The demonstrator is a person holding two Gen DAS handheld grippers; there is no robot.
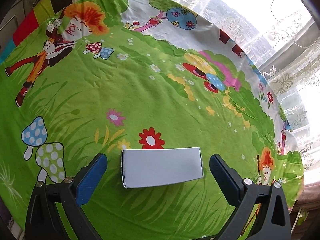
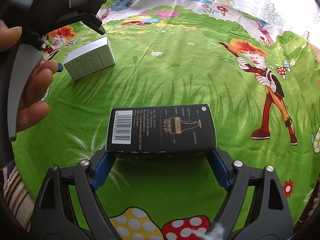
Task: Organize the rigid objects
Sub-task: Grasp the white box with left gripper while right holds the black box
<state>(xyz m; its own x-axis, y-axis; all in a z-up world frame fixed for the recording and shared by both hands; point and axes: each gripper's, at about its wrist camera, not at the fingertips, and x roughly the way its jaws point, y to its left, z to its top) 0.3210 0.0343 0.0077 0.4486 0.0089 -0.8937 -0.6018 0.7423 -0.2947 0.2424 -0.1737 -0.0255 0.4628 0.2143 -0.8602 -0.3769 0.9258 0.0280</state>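
A white box (image 1: 162,167) lies flat on the green cartoon tablecloth (image 1: 120,92), between the wide-open fingers of my left gripper (image 1: 158,157); neither blue pad touches it. In the right wrist view the same white box (image 2: 90,59) sits at the far left with the left gripper around it. My right gripper (image 2: 160,152) is shut on a black box (image 2: 162,129) with a barcode label and a gold drawing. Its blue pads press the box's two short sides, and the box casts a shadow on the cloth below.
A person's hand (image 2: 34,92) holds the left tool at the left edge of the right wrist view. Lace curtains (image 1: 280,30) hang behind the table's far edge. Striped fabric (image 2: 14,190) shows at the near left corner.
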